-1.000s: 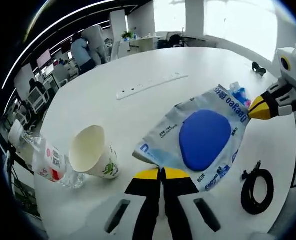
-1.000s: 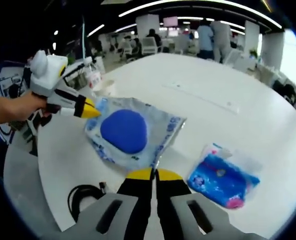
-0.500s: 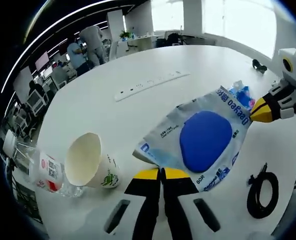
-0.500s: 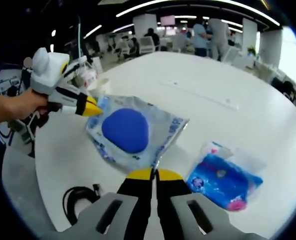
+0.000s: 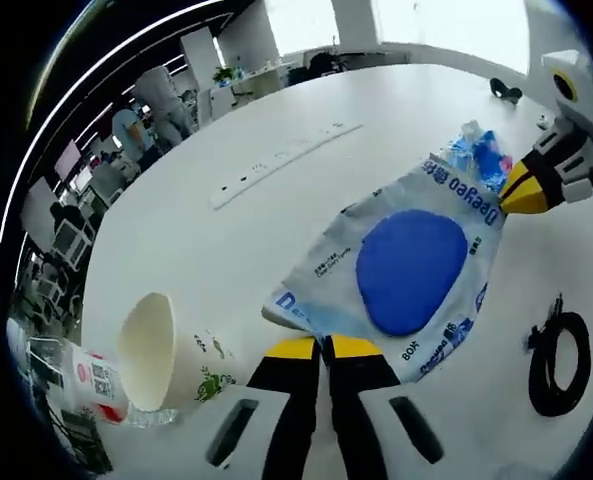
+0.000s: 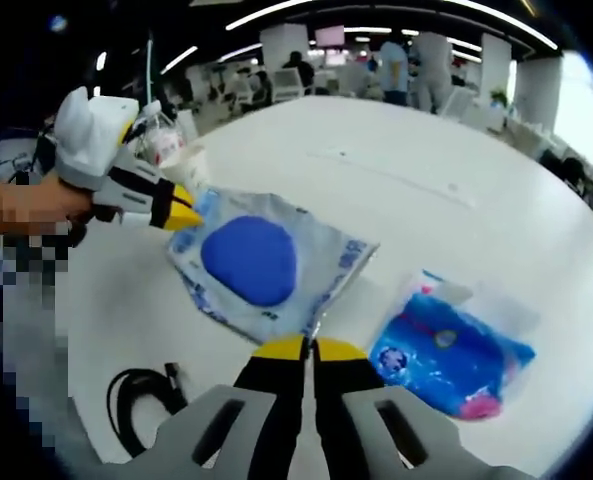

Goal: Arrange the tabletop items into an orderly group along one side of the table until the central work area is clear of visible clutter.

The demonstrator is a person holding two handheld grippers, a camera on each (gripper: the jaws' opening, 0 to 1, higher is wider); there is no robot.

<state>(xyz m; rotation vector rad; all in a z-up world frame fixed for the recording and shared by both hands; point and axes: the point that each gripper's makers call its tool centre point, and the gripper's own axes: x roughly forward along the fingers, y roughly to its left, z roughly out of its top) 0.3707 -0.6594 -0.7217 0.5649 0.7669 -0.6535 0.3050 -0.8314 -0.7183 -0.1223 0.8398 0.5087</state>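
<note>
A clear plastic bag (image 5: 406, 262) with a round blue pad inside lies spread on the white table (image 5: 226, 230). My left gripper (image 5: 321, 347) is shut on its near edge. My right gripper (image 5: 522, 190) comes in from the right, shut on the bag's far corner. In the right gripper view the same bag (image 6: 256, 262) stretches between my right gripper (image 6: 306, 347) at the bottom and the left gripper (image 6: 183, 214), held by a hand. A blue packet (image 6: 451, 355) lies to the right of the bag, also seen beyond it as the blue packet (image 5: 476, 155).
A paper cup (image 5: 156, 350) lies on its side at the lower left, a water bottle (image 5: 88, 380) beside it. A coiled black cable (image 5: 556, 350) rests near the table edge. A white power strip (image 5: 281, 165) lies farther out. Desks and people stand beyond.
Both cameras have shifted a little. The bag stays gripped at both ends. The blue packet looks nearer in the right gripper view; cup and bottle sit lower in the left gripper view.
</note>
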